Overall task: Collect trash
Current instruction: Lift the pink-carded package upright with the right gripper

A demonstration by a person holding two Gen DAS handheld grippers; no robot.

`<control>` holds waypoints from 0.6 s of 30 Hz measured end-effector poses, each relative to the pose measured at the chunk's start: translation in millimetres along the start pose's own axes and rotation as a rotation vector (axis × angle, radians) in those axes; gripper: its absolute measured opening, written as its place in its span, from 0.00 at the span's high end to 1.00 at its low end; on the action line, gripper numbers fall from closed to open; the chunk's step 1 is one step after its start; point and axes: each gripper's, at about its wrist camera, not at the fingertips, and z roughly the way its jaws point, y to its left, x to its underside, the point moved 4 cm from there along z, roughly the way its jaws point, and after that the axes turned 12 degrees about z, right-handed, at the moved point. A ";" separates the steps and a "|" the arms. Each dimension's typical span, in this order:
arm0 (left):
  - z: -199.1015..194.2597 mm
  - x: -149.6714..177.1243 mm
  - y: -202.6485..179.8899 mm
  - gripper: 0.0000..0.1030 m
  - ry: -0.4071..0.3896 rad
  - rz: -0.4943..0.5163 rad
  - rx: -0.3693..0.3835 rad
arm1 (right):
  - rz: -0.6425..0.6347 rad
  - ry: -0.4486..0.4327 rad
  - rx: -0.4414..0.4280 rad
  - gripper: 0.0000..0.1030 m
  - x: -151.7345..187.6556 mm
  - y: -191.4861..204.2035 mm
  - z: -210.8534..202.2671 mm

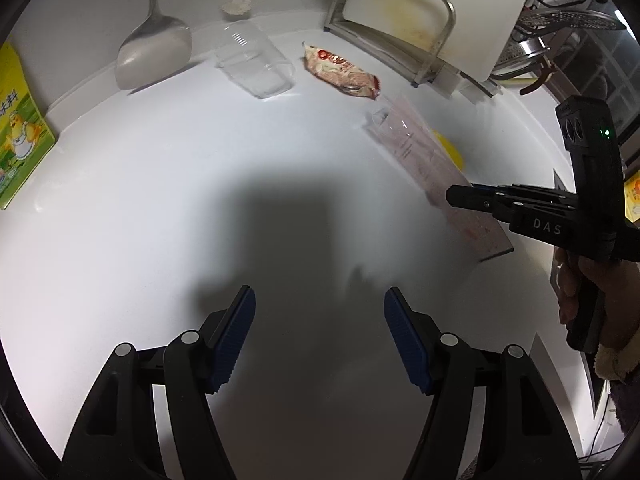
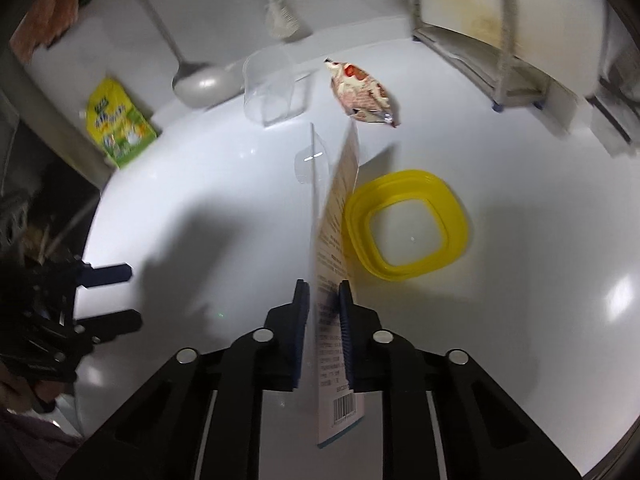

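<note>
The right gripper (image 2: 324, 292) is clamped on a flat blister-pack card (image 2: 338, 216) and lifts it clear of the white counter (image 2: 200, 200), presumably to carry it off as trash. The card stands on edge between the pads, its long axis running away from the gripper toward the far wall, barcode end nearest. A yellow lid (image 2: 406, 224) lies just right of it. The left gripper (image 1: 320, 332) hangs wide and empty. A crumpled snack wrapper (image 1: 340, 70) waits farther back.

I see a glossy white table (image 1: 160, 184) meeting a white wall (image 1: 80, 8), a metal rack (image 1: 400, 20) at back; dim light, glare spots.
</note>
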 end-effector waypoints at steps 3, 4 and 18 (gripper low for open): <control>1.8 -3.0 -7.3 0.37 -0.003 0.014 0.009 | 0.070 -0.012 -0.074 0.88 3.5 -8.7 -9.3; 2.6 -3.6 -9.2 0.37 -0.002 0.019 0.012 | 0.086 -0.018 -0.089 0.88 3.8 -10.5 -12.0; 29.1 -50.2 -64.7 0.37 -0.030 0.180 0.041 | 0.196 -0.171 -0.120 0.89 32.7 -33.4 -86.4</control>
